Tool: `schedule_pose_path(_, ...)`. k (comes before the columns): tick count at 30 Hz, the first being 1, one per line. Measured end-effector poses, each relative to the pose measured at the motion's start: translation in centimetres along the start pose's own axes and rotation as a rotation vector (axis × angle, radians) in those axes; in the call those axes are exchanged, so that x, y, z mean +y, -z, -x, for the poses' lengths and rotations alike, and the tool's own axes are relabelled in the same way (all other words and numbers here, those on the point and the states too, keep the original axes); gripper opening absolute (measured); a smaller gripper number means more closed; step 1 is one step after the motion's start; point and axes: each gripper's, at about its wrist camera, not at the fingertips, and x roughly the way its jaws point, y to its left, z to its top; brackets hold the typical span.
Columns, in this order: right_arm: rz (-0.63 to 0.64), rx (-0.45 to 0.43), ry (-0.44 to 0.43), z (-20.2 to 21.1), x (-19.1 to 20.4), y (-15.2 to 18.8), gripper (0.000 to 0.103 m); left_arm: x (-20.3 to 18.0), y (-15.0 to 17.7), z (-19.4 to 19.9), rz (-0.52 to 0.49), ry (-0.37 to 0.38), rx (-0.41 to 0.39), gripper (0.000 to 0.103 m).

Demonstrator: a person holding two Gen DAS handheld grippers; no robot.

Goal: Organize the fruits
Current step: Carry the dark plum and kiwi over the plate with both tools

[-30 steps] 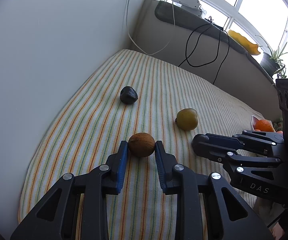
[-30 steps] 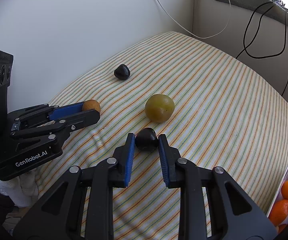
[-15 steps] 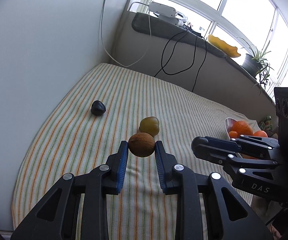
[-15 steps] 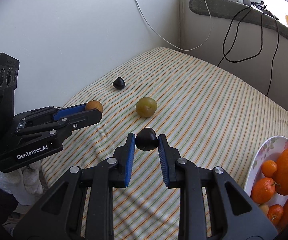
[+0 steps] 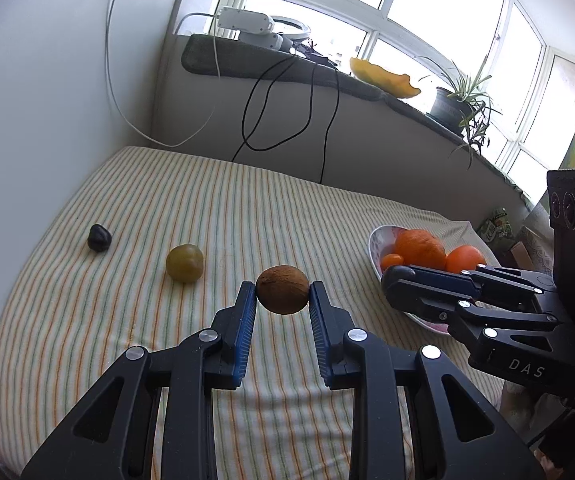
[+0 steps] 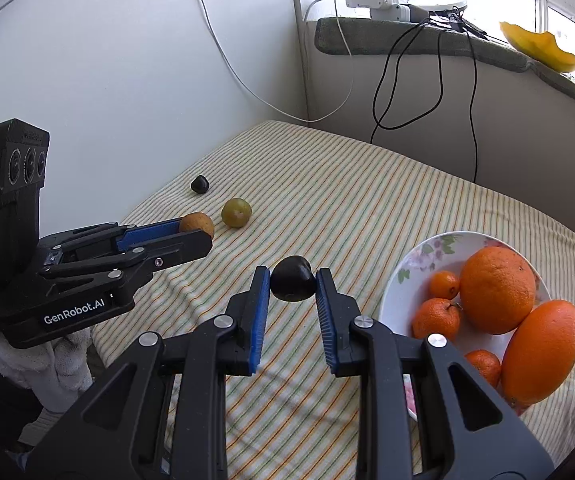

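Observation:
My left gripper [image 5: 282,294] is shut on a brown round fruit [image 5: 282,289] and holds it above the striped cloth; it also shows in the right wrist view [image 6: 195,225]. My right gripper [image 6: 292,282] is shut on a dark purple fruit [image 6: 292,284], held above the cloth just left of the white bowl [image 6: 405,264] of oranges [image 6: 497,289]. A yellow-green fruit [image 5: 184,263] and another dark fruit [image 5: 99,237] lie on the cloth at the left. The bowl [image 5: 376,240] shows at the right in the left wrist view.
The striped cloth [image 5: 247,208] covers a table in a corner, with white walls left and behind. Black and white cables [image 5: 271,112] hang from the window ledge. A potted plant [image 5: 453,104] and a yellow object [image 5: 383,76] sit on the ledge.
Both grippers have risen and swung right with their fruits. The bowl of oranges has come well into both views and the fruits on the cloth now lie farther off.

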Motion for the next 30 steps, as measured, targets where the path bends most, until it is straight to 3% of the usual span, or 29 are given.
schedule_pose_path(20,-0.111,-0.009,0.139,5.3,-5.4,4.5,0.024,-6.4,-0.6,-4.5,-0.070,0.118,0.067,0.025)
schedule_pose_path(30,-0.139,-0.007,0.169,5.7,-7.2,5.3,0.024,-8.5,-1.2,-7.1,-0.105,0.132,0.097,0.025)
